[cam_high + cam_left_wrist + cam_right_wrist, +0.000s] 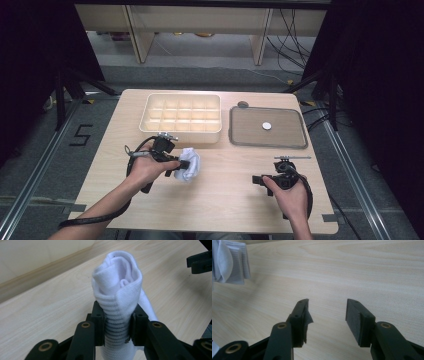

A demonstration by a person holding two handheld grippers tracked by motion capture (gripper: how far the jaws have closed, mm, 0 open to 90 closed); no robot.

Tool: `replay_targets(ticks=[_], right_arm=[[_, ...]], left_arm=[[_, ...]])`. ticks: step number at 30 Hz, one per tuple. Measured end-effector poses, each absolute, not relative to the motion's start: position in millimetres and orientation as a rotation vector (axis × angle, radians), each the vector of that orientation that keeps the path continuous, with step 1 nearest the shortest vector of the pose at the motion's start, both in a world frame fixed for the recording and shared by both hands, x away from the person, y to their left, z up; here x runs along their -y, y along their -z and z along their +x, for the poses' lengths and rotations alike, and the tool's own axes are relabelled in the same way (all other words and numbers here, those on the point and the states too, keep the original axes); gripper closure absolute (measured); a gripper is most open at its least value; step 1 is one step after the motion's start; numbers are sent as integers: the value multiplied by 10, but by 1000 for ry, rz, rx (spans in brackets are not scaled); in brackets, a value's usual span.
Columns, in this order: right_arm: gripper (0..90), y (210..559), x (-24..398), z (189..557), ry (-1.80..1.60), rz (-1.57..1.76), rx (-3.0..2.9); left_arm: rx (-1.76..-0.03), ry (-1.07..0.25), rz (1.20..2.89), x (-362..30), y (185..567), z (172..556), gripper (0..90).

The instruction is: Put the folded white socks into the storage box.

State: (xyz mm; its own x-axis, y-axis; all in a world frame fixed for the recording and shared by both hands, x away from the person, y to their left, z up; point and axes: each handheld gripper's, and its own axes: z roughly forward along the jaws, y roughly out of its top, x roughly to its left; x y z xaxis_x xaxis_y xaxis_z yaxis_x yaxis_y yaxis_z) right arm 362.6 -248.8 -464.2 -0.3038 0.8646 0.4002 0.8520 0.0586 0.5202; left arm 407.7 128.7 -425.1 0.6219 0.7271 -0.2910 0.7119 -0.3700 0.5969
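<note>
1. The left claw point(116, 327) is clamped on a white ribbed sock point(117, 295); in the left gripper view the two black jaws are seen pressed against the sock's sides, and the rolled end is bunched up above them.
2. In the high view the left claw point(185, 165) is seen in the person's left hand point(150, 167), with the sock point(191, 164) carried at its tip over the tabletop point(220, 200), just in front of the divided box.
3. The right claw point(327, 312) is held apart, with nothing between its jaws; bare wood is seen through the gap in the right gripper view.
4. In the high view the right claw point(256, 179) is gripped by the right hand point(287, 192) near the front right part of the tabletop, pointed toward the sock and kept well apart from it.
5. The sock point(229, 262) is caught at the upper left edge of the right gripper view.
6. A cream divided box point(181, 119) is set at the back of the tabletop, its compartments arranged in rows.
7. A grey tray point(267, 127) is placed just beside the box on its right, and a small white disc point(267, 126) is seen lying in it.
</note>
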Motion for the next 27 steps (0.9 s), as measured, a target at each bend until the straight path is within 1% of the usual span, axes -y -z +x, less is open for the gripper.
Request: replay_targets(ticks=[12,27], right_arm=[[537,4647,2512,3625,-1119,1844,-2274],[536,4688,2525,3627,-1110,1852,-2281]], left_arm=[[-1136,-69,2096,-1429,4190,4128,699],[-1159,-133,2049,-1619,4019,4236,699]])
